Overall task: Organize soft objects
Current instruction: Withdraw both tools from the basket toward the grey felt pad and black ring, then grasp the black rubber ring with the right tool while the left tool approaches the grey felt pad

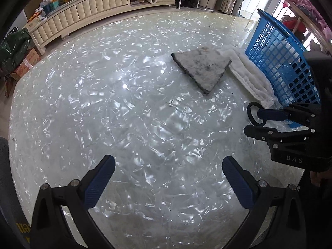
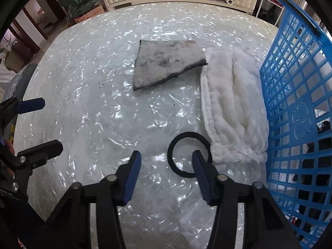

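A black hair-tie ring [image 2: 176, 143] lies on the shiny table [image 2: 93, 83]; my right gripper [image 2: 166, 161] is open, its right finger inside the ring, its left finger outside it. The ring [image 1: 250, 113] and right gripper [image 1: 254, 122] also show in the left wrist view. A dirty grey felt pad [image 2: 166, 62] [image 1: 202, 67] lies flat beyond, touching a folded white fluffy cloth [image 2: 232, 108] [image 1: 249, 76] that lies against a blue plastic basket [image 2: 294, 95] [image 1: 280, 62]. My left gripper [image 1: 168, 168] is open and empty over bare table; it shows at the left edge of the right wrist view [image 2: 49, 124].
A cream padded cabinet [image 1: 83, 12] with boxes and packets stands beyond the table. Green bags and cartons [image 1: 18, 51] sit on the floor at the left. The basket stands at the table's right side, with dark and white items inside.
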Demonstrator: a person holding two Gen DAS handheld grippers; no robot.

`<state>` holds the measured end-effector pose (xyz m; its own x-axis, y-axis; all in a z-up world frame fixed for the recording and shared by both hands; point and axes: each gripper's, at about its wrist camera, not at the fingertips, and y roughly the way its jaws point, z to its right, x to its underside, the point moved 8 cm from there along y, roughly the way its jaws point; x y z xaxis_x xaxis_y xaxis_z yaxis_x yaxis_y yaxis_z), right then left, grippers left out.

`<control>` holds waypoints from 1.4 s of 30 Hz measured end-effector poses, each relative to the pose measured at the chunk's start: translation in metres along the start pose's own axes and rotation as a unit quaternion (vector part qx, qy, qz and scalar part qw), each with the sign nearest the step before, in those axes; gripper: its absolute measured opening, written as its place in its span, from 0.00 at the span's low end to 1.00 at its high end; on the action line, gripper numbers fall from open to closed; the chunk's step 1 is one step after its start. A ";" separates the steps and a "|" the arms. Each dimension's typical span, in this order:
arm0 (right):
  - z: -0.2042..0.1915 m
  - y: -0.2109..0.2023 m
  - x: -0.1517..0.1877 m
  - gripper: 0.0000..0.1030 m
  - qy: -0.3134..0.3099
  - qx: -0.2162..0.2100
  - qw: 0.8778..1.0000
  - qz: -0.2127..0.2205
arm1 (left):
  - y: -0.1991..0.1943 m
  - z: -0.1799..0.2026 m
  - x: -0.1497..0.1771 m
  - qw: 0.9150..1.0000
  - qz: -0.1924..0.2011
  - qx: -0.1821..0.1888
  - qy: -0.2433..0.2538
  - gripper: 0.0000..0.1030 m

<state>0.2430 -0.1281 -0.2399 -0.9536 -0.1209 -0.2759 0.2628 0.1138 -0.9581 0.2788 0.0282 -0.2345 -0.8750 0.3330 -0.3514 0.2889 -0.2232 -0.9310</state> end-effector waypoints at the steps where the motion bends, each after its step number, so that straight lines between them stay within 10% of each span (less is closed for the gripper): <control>1: 0.002 0.000 0.000 0.42 -0.001 0.001 1.000 0.003 | 0.001 0.000 -0.001 1.000 0.000 0.000 0.000 1.00; 11: 0.005 -0.002 -0.004 0.08 -0.002 -0.009 1.000 0.013 | 0.003 0.004 -0.009 1.000 0.002 -0.004 0.014 1.00; 26: 0.006 -0.011 0.003 0.03 -0.008 -0.006 0.999 0.031 | 0.009 0.015 -0.040 0.998 0.014 -0.005 0.061 1.00; 42: -0.005 -0.108 0.007 0.04 -0.029 -0.032 0.993 0.107 | 0.027 0.057 -0.085 0.988 0.030 -0.011 0.151 1.00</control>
<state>0.2068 -0.1364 -0.1378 -0.8665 -0.1437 -0.4781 0.4466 0.2051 -0.8709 0.3394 -0.0585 -0.2242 -0.7005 0.5788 -0.4174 0.3484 -0.2331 -0.9079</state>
